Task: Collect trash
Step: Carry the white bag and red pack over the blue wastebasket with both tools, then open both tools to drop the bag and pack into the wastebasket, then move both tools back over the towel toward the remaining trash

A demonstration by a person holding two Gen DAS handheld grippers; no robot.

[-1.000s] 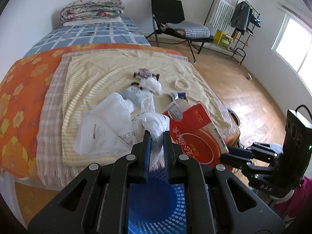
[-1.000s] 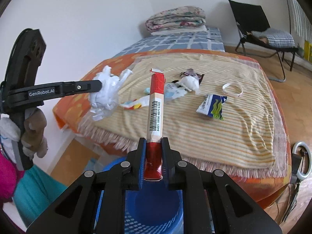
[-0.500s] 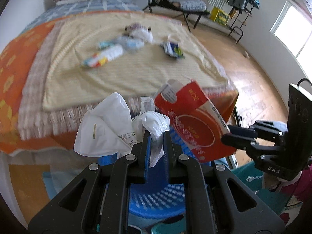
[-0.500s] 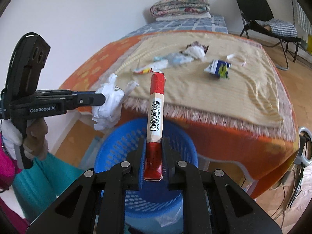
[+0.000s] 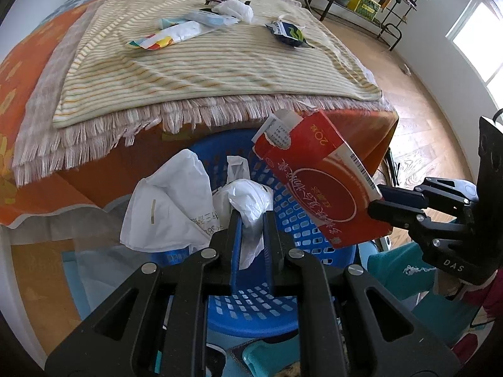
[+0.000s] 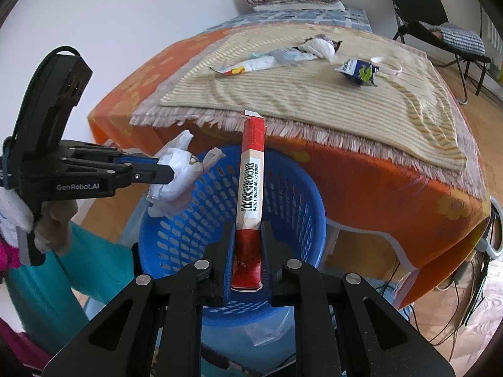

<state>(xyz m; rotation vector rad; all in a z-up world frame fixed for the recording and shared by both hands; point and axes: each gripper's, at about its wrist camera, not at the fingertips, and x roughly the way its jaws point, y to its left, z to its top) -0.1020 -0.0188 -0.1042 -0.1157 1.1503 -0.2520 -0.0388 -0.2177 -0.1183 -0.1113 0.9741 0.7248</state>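
My left gripper [image 5: 251,220] is shut on a crumpled white plastic bag [image 5: 169,207] and holds it over the blue perforated basket [image 5: 283,292]. In the right wrist view the left gripper [image 6: 171,172] and the bag [image 6: 176,172] hang at the basket's [image 6: 301,194] left rim. My right gripper [image 6: 247,232] is shut on a flattened red carton [image 6: 251,169] with a barcode, upright above the basket. In the left wrist view the right gripper [image 5: 378,201] holds the carton [image 5: 317,176] over the basket's right side.
The bed [image 6: 361,169] with a striped fringed blanket stands just behind the basket. On it lie wrappers [image 5: 176,33], a white wad [image 5: 234,9] and a blue-green packet [image 5: 287,33]. A black chair [image 6: 440,25] stands on the wooden floor at the far right.
Both grippers have come back from over the bed and dropped toward the basket. The bag and carton now hang over its opening, still gripped.
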